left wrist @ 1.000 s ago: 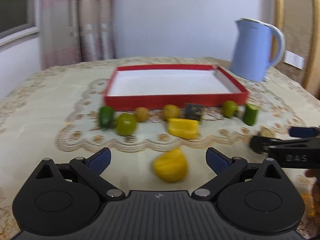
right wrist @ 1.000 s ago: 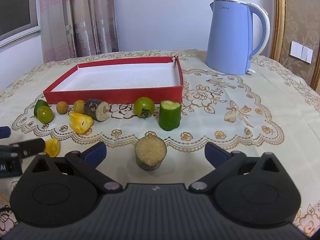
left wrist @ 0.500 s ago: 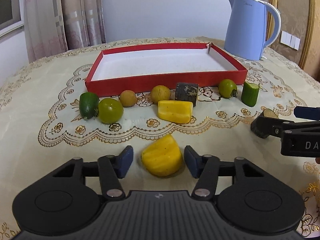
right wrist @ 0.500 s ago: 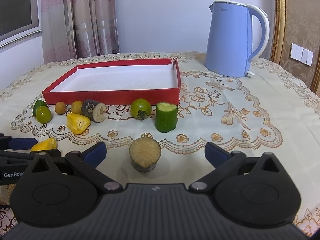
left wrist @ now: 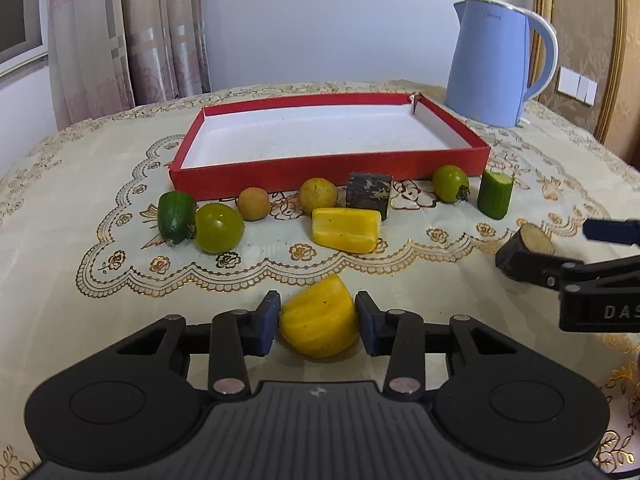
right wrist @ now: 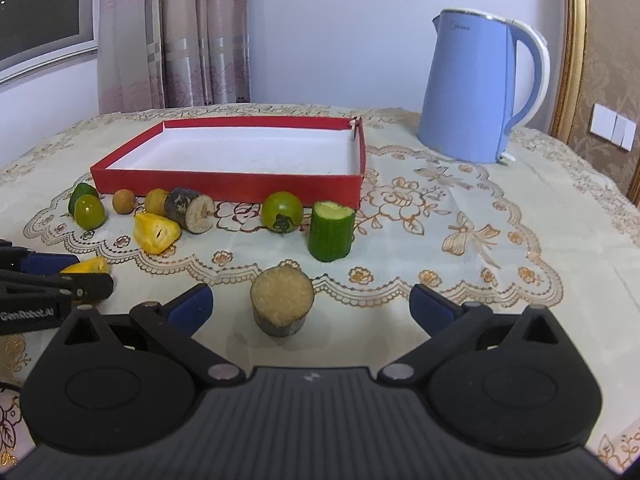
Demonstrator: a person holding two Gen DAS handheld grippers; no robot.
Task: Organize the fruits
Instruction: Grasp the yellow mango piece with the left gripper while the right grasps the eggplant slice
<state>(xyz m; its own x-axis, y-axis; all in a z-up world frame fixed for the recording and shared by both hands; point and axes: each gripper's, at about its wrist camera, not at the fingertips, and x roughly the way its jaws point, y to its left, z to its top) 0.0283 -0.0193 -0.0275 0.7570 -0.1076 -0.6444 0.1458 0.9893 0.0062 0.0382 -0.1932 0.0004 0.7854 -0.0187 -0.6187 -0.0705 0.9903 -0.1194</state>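
Pale walls, pleated pinkish curtains (right wrist: 176, 36) and a gilt frame edge back a round counter (right wrist: 540, 240) draped in a cream cloth with gold lace scallops and embroidered flowers. Largest on it stands a smooth, glossy light-blue kettle (right wrist: 476, 92) with a looped handle, at the far right. Beside it lies a shallow rectangular red box (left wrist: 328, 166) of matte card, white inside, holding nothing.

Along the box's near wall runs a row of fruit pieces: a stubby green cucumber end (left wrist: 176, 218) touching a shiny round green tomato (left wrist: 219, 227), a small tan rough ball (left wrist: 253, 204), a dimpled yellowish ball (left wrist: 318, 195), a dark bark-skinned cylinder chunk (left wrist: 369, 194), a second green tomato (left wrist: 450, 183) with its stalk, and an upright cut cucumber piece (left wrist: 495, 194). Just in front of the dark chunk rests a waxy yellow wedge-like block (left wrist: 346, 230).

Nearer, the left claw (left wrist: 318, 324) has just been closing; its blue pads (left wrist: 267, 322) now press both sides of a ribbed yellow fruit piece (left wrist: 320, 322) that sits on the cloth. The right claw (right wrist: 310, 306) stands wide apart, its blue pads well clear of a short dark-skinned cylinder (right wrist: 281, 302) with a grainy beige cut top, which stands upright on the cloth between them.
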